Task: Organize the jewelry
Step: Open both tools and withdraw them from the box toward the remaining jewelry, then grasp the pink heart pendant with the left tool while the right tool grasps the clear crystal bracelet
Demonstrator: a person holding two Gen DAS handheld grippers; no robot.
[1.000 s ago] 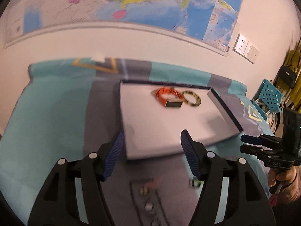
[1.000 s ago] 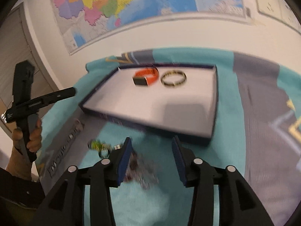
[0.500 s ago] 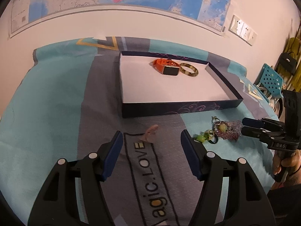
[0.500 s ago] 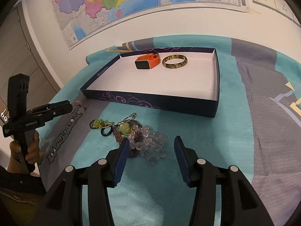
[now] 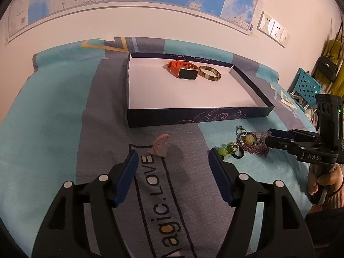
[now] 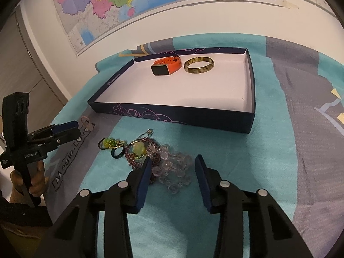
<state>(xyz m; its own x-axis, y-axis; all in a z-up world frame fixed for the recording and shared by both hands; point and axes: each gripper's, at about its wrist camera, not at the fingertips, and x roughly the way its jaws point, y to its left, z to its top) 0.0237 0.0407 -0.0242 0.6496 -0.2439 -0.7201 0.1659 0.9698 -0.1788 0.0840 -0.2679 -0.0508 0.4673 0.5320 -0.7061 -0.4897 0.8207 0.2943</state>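
Observation:
A dark blue tray (image 5: 193,119) (image 6: 172,118) with a white floor holds an orange watch (image 5: 185,69) (image 6: 165,65) and a mottled bangle (image 5: 209,73) (image 6: 198,64). In front of it on the blanket lies a heap of jewelry: a clear bead bracelet (image 6: 176,169), a purple bead bracelet (image 6: 137,161) (image 5: 255,147), a dark green ring (image 6: 117,152) and green charms (image 5: 231,149). My right gripper (image 6: 173,159) (image 5: 269,136) is closing with the clear beads between its jaws, pads not pressing. My left gripper (image 5: 172,153) (image 6: 64,129) is open just behind a small pink piece (image 5: 160,145).
A teal and grey blanket (image 5: 53,118) printed "Magic.LOVE" covers the surface. A wall with a map (image 6: 129,0) runs behind the tray. A blue perforated chair (image 5: 307,86) and hanging bags stand at the far right. A person's hand (image 6: 35,180) holds each gripper's handle.
The left gripper drew back from the tray and lowered, so the pink piece now lies just ahead of its fingers. The right gripper's jaws have narrowed around the bead heap.

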